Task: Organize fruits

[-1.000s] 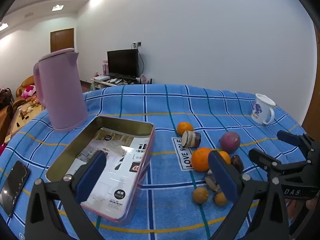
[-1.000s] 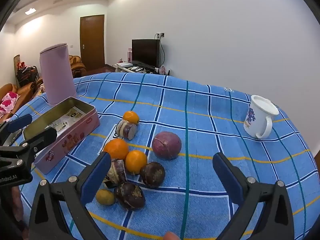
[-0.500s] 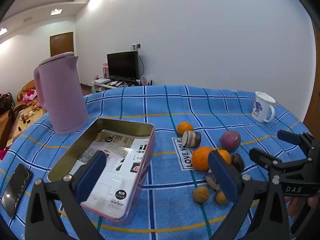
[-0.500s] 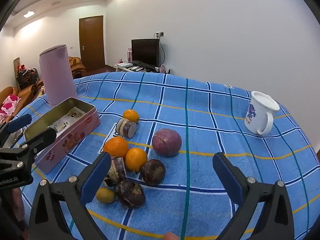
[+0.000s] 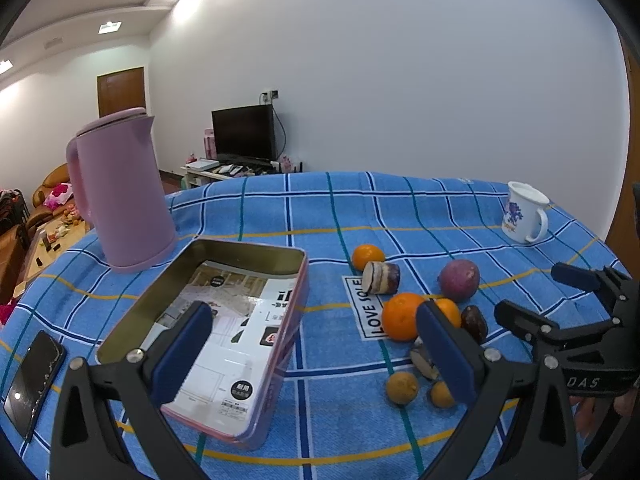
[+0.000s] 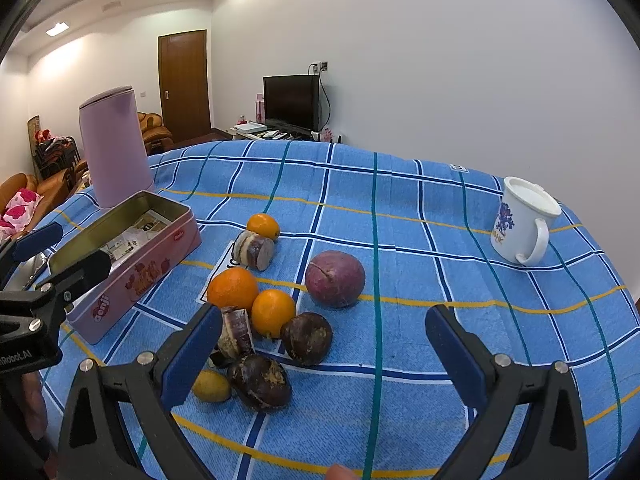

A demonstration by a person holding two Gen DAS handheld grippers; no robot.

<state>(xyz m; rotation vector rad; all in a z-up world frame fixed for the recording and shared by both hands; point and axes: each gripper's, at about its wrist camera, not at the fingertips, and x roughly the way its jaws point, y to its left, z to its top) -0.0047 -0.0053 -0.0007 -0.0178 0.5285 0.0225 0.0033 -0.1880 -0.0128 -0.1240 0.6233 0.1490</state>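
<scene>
A cluster of fruit lies on the blue checked cloth: several oranges (image 6: 233,289) (image 5: 401,315), a round purple fruit (image 6: 335,279) (image 5: 459,280), dark brown wrinkled fruits (image 6: 307,338), cut purple pieces (image 6: 255,250) (image 5: 381,277) and a small yellow fruit (image 6: 211,386) (image 5: 402,388). An open pink tin (image 5: 224,320) (image 6: 132,256) with a printed sheet inside lies left of them. My left gripper (image 5: 312,354) is open, above the tin's near right edge. My right gripper (image 6: 324,354) is open, just in front of the fruits, holding nothing.
A tall pink kettle (image 5: 120,192) (image 6: 116,152) stands behind the tin. A white mug (image 6: 524,220) (image 5: 524,212) sits at the far right. A black phone (image 5: 34,378) lies at the left table edge. Behind the table is a room with a television and sofa.
Both grippers have drifted slightly; the fruits sit a little closer in the right wrist view. Nothing was taken hold of, and both stay open.
</scene>
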